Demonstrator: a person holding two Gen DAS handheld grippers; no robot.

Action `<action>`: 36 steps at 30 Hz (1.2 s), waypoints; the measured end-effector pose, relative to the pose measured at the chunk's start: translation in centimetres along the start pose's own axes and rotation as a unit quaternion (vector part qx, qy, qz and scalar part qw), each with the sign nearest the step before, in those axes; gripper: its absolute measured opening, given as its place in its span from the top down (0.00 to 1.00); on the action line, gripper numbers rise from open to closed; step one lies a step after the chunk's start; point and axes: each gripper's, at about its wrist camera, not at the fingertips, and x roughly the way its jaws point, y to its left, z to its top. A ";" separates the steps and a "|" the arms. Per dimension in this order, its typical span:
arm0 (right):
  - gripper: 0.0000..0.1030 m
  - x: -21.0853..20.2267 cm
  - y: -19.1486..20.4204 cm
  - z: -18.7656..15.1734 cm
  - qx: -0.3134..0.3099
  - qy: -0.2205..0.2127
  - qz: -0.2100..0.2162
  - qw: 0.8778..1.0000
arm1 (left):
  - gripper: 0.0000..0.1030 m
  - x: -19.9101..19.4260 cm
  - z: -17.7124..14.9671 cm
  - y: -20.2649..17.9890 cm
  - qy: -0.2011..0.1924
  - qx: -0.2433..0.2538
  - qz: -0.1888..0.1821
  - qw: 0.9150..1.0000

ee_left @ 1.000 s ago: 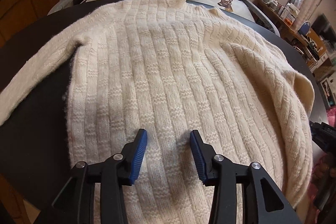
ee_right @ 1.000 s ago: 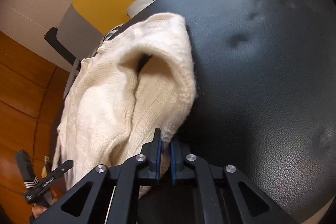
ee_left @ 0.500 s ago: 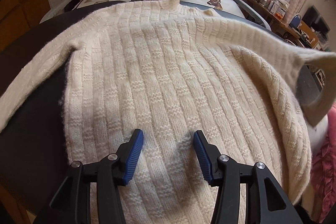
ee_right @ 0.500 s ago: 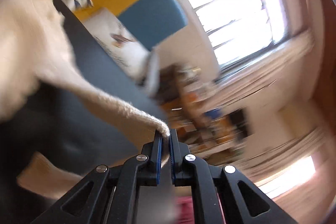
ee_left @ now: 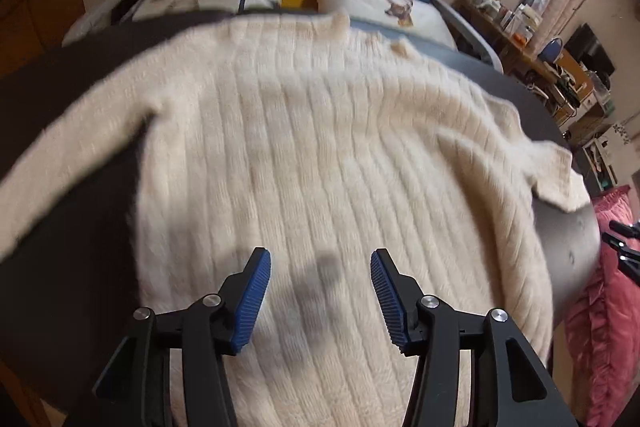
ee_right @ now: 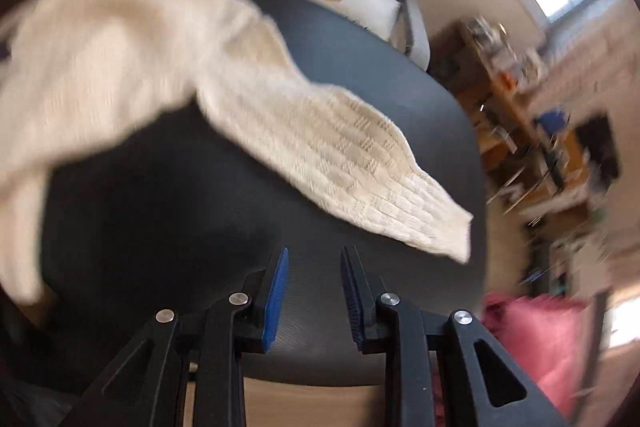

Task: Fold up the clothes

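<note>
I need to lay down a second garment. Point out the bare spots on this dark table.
Bare table lies between the sweater body and its right sleeve, in front of the right hand-held gripper. Another strip sits under the left sleeve. The middle is crowded by the sweater.

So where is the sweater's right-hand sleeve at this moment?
In the right wrist view the sleeve stretches out from the sweater across the dark table, its cuff beyond the empty, opening right tongs.

— What's that dark counter [ee_left: 80, 267] made of?
— Looks like black leather, rounded at the edge, a few dimples in it.
— And on it?
— Just the cream knit sweater [ee_left: 320, 167], spread flat, one sleeve [ee_right: 360, 163] stretched across the bare part.
</note>
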 end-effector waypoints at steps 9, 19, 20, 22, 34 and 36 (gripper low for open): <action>0.75 4.7 -0.6 9.8 0.143 -0.030 0.168 0.975 | 0.48 1.7 13.2 -7.7 -0.061 0.116 -0.008 0.991; 0.75 14.9 -2.1 10.8 0.168 0.059 0.122 0.976 | 0.52 15.3 17.7 -14.3 0.070 0.196 -0.013 0.978; 0.75 15.6 -2.2 10.9 0.167 0.066 0.117 0.977 | 0.53 16.5 17.7 -14.5 0.082 0.196 -0.008 0.977; 0.75 16.6 -2.1 11.2 0.156 0.070 0.099 0.980 | 0.53 18.4 17.9 -14.5 0.098 0.191 -0.001 0.977; 0.75 18.0 -3.1 15.2 0.156 0.014 0.020 0.987 | 0.52 17.5 20.5 -12.4 0.036 0.064 0.005 0.997; 0.75 15.8 -3.2 14.9 0.163 -0.010 0.050 0.985 | 0.52 14.4 20.1 -10.9 0.014 0.041 -0.025 0.999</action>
